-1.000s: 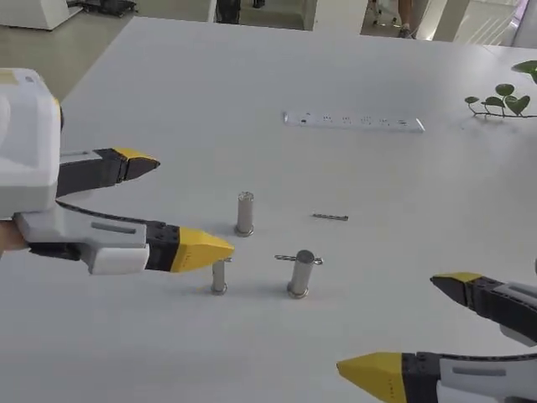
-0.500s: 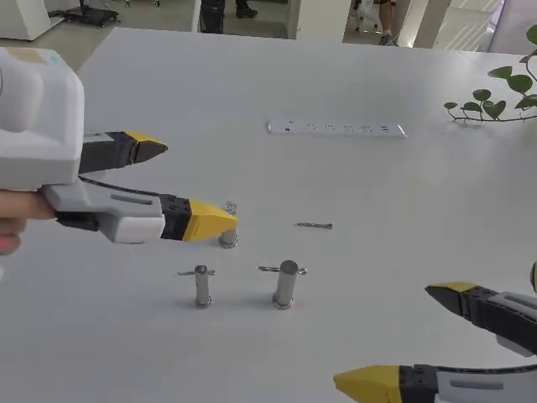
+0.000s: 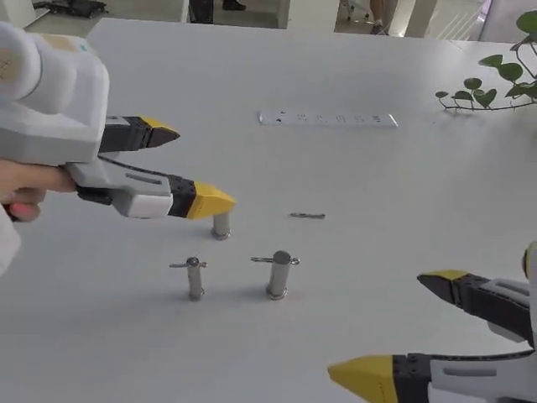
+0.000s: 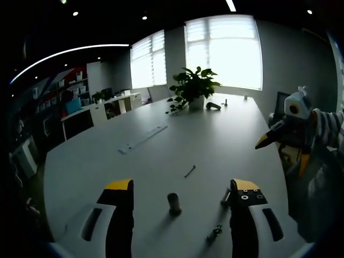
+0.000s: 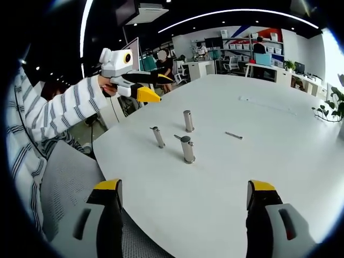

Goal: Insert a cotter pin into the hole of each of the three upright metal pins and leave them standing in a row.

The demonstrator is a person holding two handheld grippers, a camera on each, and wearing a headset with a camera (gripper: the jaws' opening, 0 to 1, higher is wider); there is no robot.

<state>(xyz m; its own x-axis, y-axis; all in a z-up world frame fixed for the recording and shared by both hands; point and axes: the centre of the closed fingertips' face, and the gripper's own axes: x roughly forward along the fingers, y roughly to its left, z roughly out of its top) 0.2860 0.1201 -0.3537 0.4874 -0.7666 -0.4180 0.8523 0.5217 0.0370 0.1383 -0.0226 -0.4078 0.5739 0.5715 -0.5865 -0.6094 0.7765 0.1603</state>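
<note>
Three upright metal pins stand on the white table. The front left pin (image 3: 195, 279) and the front right pin (image 3: 278, 274) each carry a cotter pin through the top. The back pin (image 3: 221, 226) has a bare top in the left gripper view (image 4: 173, 203). A loose cotter pin (image 3: 307, 216) lies to the right of it. My left gripper (image 3: 189, 166) hovers open above the back pin, its lower tip just over it. Near the table's front right, my right gripper (image 3: 390, 327) is open and holds nothing, well short of the pins (image 5: 187, 149).
A white power strip (image 3: 327, 119) lies further back on the table (image 3: 419, 193). A green plant (image 3: 478, 91) sits at the far right. In the right gripper view a striped sleeve (image 5: 48, 121) and a grey chair (image 5: 64, 177) show beside the table's near edge.
My left gripper has drawn back from the front left pin and now hovers over the back pin. The front left pin shows a cotter pin in it. The right gripper has stayed put.
</note>
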